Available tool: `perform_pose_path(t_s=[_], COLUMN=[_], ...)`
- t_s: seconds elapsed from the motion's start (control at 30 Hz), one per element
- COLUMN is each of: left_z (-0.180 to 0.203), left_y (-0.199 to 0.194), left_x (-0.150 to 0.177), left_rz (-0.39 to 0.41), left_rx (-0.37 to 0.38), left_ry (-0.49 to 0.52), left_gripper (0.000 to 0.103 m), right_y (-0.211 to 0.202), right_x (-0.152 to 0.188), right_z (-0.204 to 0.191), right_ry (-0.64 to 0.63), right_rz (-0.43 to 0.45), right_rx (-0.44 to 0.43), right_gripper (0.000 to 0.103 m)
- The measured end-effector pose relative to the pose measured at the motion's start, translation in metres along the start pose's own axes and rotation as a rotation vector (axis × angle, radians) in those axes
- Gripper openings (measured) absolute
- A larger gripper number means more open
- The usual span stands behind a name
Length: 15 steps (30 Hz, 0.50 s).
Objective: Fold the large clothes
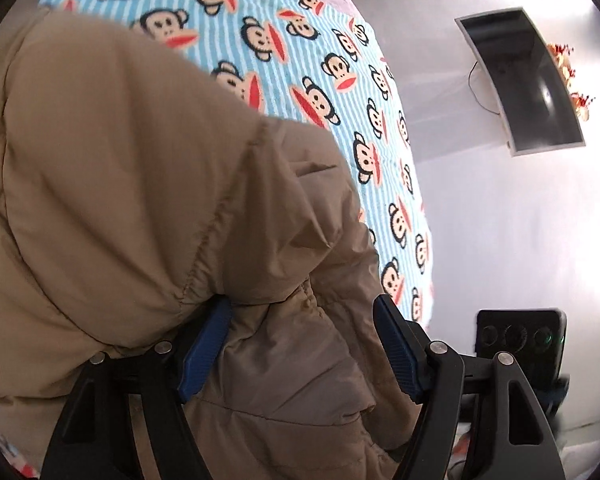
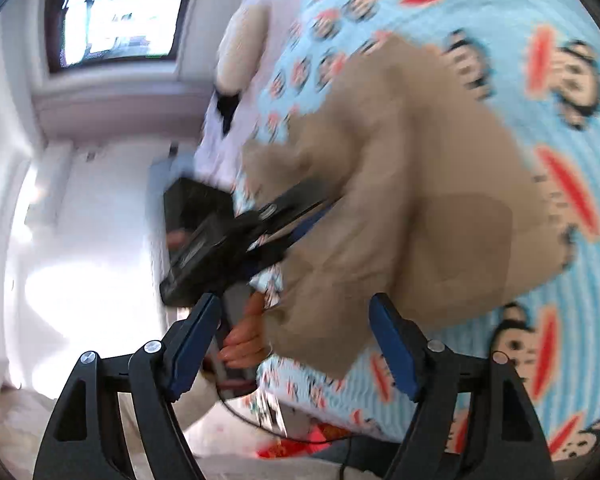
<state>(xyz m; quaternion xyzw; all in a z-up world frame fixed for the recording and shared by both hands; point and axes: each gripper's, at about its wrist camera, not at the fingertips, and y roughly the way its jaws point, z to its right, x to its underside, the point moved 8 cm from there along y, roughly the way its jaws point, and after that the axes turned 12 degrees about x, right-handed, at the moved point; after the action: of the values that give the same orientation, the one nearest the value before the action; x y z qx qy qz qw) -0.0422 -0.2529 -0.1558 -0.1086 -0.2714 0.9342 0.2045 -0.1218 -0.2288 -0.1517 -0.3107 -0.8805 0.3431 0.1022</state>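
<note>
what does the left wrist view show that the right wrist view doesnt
Only the left wrist view: a dark screen lying on the white floor, and the open left hand-held gripper with jacket fabric between its pads.
Only the right wrist view: a window and the person's hand.
Both: the tan puffer jacket on the monkey-print sheet.

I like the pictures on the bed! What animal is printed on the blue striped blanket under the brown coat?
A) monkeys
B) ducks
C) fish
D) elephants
A: the left wrist view shows the blue striped blanket dotted with cartoon monkey faces with big red mouths, and the brown coat lies on top of it.
</note>
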Motion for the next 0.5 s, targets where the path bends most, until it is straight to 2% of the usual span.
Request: perform_pose_path(t_s=[0.03, 0.07, 0.1, 0.17, 0.23, 0.3, 0.33, 0.37, 0.43, 0.5], left_z=[0.011, 0.021, 0.026, 0.026, 0.007, -0.027, -0.055, -0.073, -0.103, -0.103], left_y=[-0.009, -0.02, -0.035, -0.079, -0.114, -0.148, -0.162, -0.17, -0.159, -0.143], left_x=[-0.004, -0.008, -0.013, -0.025, -0.032, -0.037, -0.037, -0.034, -0.038, -0.036], left_rz=[0.029, 0.064, 0.109, 0.227, 0.321, 0.389, 0.419, 0.424, 0.409, 0.397], left_rx=[-0.009, -0.023, -0.05, -0.146, -0.239, -0.302, -0.318, -0.318, -0.306, -0.293], left_ry=[0.025, 0.055, 0.089, 0.152, 0.157, 0.097, 0.016, -0.024, -0.09, -0.078], left_gripper=[0.074, 0.074, 0.074, 0.074, 0.074, 0.074, 0.074, 0.074, 0.074, 0.074], right_y=[0.01, 0.022, 0.031, 0.039, 0.036, 0.034, 0.026, 0.027, 0.023, 0.014], right_x=[0.006, 0.006, 0.006, 0.001, -0.002, -0.004, 0.005, 0.003, 0.004, 0.004], right_z=[0.002, 0.004, 0.006, 0.015, 0.018, 0.02, 0.027, 0.025, 0.024, 0.022], right_ry=[-0.021, -0.049, -0.074, -0.114, -0.146, -0.154, -0.155, -0.157, -0.18, -0.23], right_rz=[-0.023, -0.038, -0.047, -0.021, 0.013, 0.021, 0.022, 0.024, 0.033, 0.054], right_rx=[0.065, 0.133, 0.183, 0.3, 0.355, 0.366, 0.362, 0.355, 0.361, 0.383], right_gripper=[0.079, 0.058, 0.021, 0.017, 0.015, 0.015, 0.015, 0.015, 0.015, 0.014])
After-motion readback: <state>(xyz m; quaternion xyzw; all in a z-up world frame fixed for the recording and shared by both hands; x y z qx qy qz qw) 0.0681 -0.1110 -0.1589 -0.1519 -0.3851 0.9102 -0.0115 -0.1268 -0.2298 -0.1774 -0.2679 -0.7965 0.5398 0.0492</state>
